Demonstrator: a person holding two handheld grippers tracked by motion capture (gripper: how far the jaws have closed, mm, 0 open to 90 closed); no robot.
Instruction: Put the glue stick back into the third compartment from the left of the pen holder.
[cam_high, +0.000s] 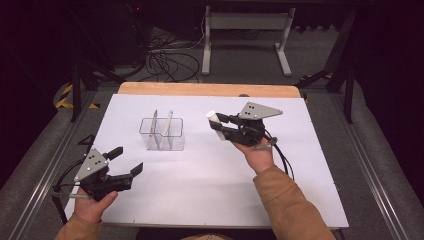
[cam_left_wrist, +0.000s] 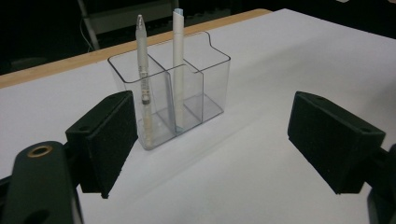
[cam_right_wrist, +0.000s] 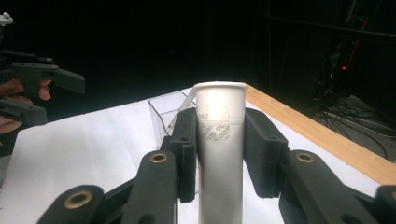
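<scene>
Clamped between the fingers of the right gripper (cam_right_wrist: 219, 149), a white tube (cam_right_wrist: 219, 140) stands upright, raised above the white surface (cam_high: 200, 170) just right of the clear divided holder (cam_high: 161, 134), which holds two pens. Nearer the person, the left gripper (cam_high: 125, 162) gapes wide, empty. Dark room, cables behind.

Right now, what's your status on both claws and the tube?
Right claw shut on white tube, held above the table right of the clear holder. Left claw open, empty, near table edge. Two pens already in the holder. Path clear.
</scene>
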